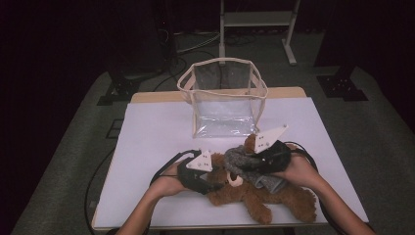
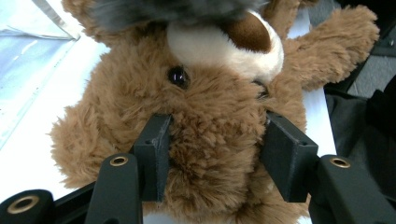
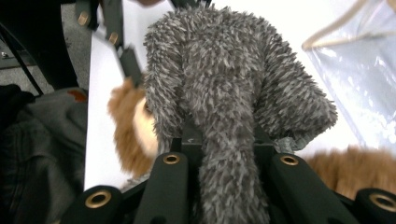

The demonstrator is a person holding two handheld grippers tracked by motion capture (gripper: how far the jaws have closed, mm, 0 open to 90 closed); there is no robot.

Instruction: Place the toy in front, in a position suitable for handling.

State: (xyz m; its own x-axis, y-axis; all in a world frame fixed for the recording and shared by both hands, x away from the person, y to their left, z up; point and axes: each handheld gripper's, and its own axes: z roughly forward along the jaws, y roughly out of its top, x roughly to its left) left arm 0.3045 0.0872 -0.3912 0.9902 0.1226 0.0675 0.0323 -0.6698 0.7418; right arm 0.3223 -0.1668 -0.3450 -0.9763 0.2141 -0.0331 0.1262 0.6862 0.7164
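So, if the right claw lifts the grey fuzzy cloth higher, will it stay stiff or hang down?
Probably it hangs down: the grey fuzzy cloth already folds and droops around the right claw. It looks light for its size, being thin pile fabric. Slipping seems unlikely, since the claw is shut on a bunched fold.

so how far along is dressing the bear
Early. Done: the bear lies on the table, its head between the left gripper fingers. In hand: the right gripper is shut on the grey garment, held over the bear's head. Left: getting it onto the bear; the clear bag stands beyond.
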